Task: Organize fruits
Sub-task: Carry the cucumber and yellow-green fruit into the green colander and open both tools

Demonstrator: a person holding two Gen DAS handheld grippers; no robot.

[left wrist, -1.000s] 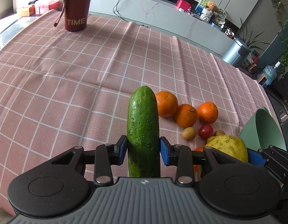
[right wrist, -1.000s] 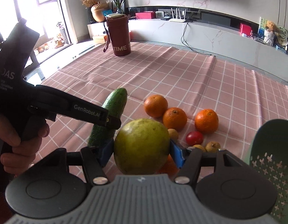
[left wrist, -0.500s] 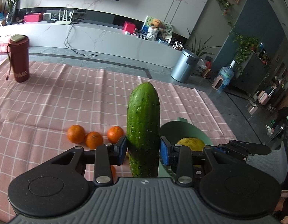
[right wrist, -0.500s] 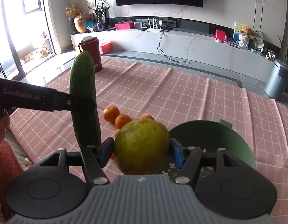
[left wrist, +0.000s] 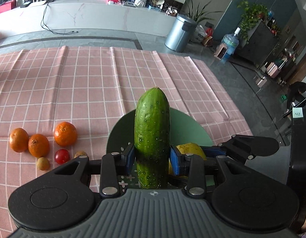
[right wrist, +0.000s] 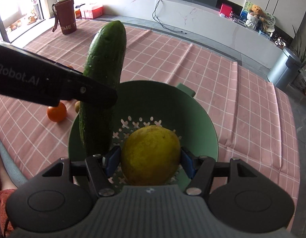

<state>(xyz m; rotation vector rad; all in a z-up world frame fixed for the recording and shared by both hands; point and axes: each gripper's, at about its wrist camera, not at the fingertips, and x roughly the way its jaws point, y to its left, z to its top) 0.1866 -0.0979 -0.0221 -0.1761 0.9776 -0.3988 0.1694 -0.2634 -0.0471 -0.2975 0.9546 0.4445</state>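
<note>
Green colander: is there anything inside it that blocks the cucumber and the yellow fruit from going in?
Nothing visible. The green colander is empty below the cucumber and yellow fruit; the oranges lie outside it.

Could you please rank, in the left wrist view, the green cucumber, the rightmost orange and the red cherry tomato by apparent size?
1. Green cucumber, though it is held nearest the camera, which enlarges it.
2. Rightmost orange.
3. Red cherry tomato.

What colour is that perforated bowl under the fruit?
The round plastic colander bowl is pale sage green, with cross-shaped and round holes in its base; the right wrist view shows it best.
</note>
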